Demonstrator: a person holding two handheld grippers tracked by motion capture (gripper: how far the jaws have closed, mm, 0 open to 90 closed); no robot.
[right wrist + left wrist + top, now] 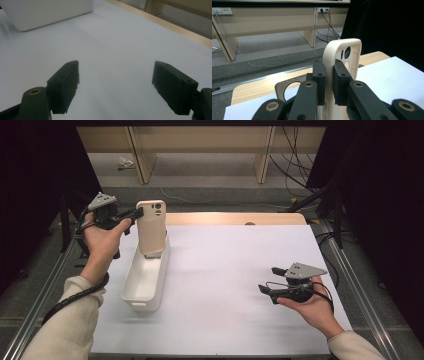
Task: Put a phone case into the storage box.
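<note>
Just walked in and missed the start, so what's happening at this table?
A person works with a gripper in each hand. The left gripper is shut on the edge of a beige phone case, holding it upright over the far end of a white bin. The right gripper rests open above the white table cover, holding nothing.

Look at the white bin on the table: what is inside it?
The beige phone case stands upright with its lower end inside the white bin, clamped near its top by the left gripper. The bin's visible interior looks bare; the floor beneath the case is hidden.
</note>
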